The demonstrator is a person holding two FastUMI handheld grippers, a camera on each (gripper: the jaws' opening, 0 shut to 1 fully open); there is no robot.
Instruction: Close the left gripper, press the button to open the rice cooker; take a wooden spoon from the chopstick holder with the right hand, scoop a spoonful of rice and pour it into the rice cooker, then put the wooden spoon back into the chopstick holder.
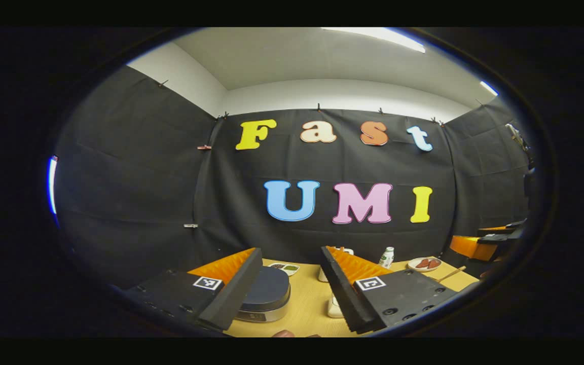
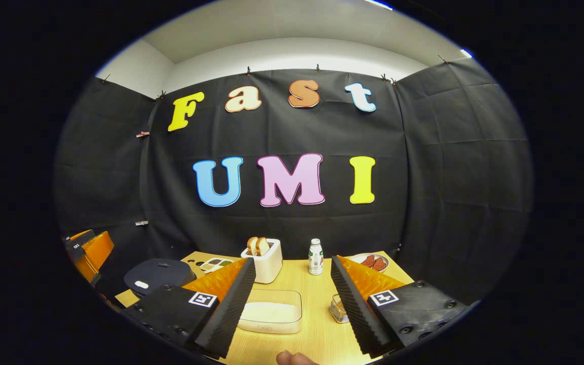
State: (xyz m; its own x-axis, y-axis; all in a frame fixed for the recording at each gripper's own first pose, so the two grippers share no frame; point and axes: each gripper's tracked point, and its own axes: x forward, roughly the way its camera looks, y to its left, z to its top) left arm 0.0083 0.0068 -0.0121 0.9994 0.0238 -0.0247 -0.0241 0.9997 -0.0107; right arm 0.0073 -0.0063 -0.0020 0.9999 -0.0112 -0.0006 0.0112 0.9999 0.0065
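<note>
The rice cooker [image 1: 266, 291] has a dark lid that is down; it sits on the wooden table just beyond my left gripper [image 1: 291, 251], which is open and holds nothing. In the right gripper view the cooker [image 2: 157, 275] lies at the left. My right gripper [image 2: 292, 259] is open too, above a clear box of white rice [image 2: 271, 310]. A wire chopstick holder [image 2: 339, 309] stands beside the right finger, partly hidden by it. A wooden handle [image 1: 451, 274] pokes up at the right of the left gripper view.
A white toaster [image 2: 263, 259] with bread, a small bottle [image 2: 315, 257] and a plate of red food [image 2: 373, 262] line the back of the table [image 2: 317, 289]. A divided tray [image 2: 216, 263] lies behind the cooker. A fingertip [image 2: 292, 358] shows at the bottom edge.
</note>
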